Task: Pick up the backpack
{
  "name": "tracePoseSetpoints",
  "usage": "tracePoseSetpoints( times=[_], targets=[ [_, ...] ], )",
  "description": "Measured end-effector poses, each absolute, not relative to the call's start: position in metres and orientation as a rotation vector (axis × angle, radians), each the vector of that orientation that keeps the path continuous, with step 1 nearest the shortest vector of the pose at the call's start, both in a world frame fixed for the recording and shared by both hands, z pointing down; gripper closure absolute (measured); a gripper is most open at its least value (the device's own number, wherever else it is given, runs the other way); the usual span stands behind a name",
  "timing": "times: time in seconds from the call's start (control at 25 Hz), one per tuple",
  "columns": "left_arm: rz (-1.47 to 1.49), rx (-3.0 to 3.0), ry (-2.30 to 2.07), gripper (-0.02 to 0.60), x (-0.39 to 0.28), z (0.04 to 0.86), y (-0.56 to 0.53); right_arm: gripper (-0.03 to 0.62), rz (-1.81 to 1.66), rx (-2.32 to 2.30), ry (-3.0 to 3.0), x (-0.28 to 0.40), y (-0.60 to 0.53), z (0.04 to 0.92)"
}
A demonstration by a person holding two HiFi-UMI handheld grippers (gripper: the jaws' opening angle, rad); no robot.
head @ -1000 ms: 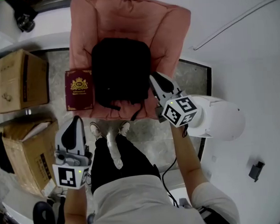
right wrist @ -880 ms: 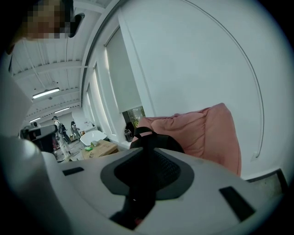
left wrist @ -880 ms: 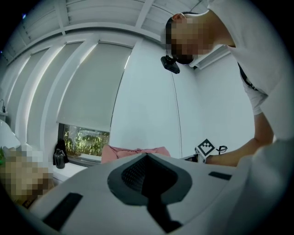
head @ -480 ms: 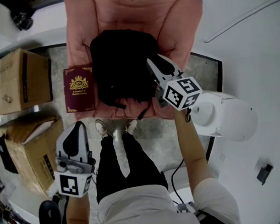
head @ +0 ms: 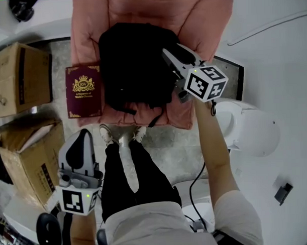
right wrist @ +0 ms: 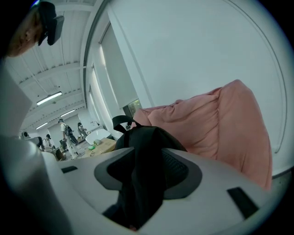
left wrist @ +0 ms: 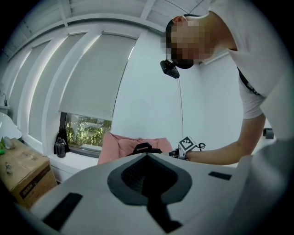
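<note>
A black backpack (head: 134, 65) lies on the seat of a pink armchair (head: 202, 17). My right gripper (head: 168, 53) reaches onto the backpack's right edge. Its jaws have just been opening and stand open, and in the right gripper view black backpack fabric (right wrist: 142, 137) fills the gap between them without being pinched. My left gripper (head: 83, 134) hangs low at the left, beside the person's legs and far from the backpack. Its jaws meet at the tip with nothing between them. From the left gripper view the backpack (left wrist: 144, 148) and the right gripper's marker cube (left wrist: 186, 144) show in the distance.
A burgundy box (head: 84, 91) leans at the armchair's left side. Cardboard boxes (head: 19, 79) (head: 32, 164) stand further left. A white round stool (head: 252, 133) sits right of the chair. The person's shoes (head: 121, 135) stand just before the seat.
The right gripper has moved up the picture from the seat's front corner onto the backpack's right edge. The left gripper has stayed near the left leg, sinking slightly.
</note>
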State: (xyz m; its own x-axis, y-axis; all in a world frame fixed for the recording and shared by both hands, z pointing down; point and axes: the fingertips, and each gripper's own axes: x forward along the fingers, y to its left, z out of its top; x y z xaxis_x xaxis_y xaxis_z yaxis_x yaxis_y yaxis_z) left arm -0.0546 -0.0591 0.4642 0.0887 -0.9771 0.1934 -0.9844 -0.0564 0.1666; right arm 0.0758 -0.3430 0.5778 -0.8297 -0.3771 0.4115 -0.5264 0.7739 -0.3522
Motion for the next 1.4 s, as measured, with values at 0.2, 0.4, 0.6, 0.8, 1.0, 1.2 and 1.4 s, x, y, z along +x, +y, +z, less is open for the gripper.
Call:
tracePoseSetpoints(
  times=[0.2,0.4,0.6,0.8,1.0,1.2,1.4],
  targets=[
    [0.046,2.091,-1.987,0.577,-0.064,0.462,-0.06,0.404,0.696,0.678,-2.651,0.074,-0.345,0.579],
    [0.068,2.12,-1.968,0.577,-0.056,0.454,-0.063,0.404,0.786,0.621,-2.616,0.084,-0.335,0.597],
    [0.06,2.13,-1.982,0.577,-0.049,0.448,-0.068,0.404,0.83,0.572,-2.628,0.08,-0.339,0.599],
    [0.078,2.143,-1.966,0.577,-0.046,0.446,-0.062,0.404,0.867,0.559,-2.706,0.076,-0.34,0.584],
    [0.079,2.129,-1.971,0.577,-0.053,0.448,-0.058,0.409,0.813,0.506,-2.752,0.059,-0.341,0.576],
    [0.091,2.118,-1.971,0.577,-0.061,0.455,-0.049,0.413,0.834,0.479,-2.764,0.043,-0.34,0.577],
    [0.092,2.081,-1.996,0.577,-0.078,0.463,-0.045,0.419,0.871,0.434,-2.79,0.031,-0.34,0.576]
  ],
)
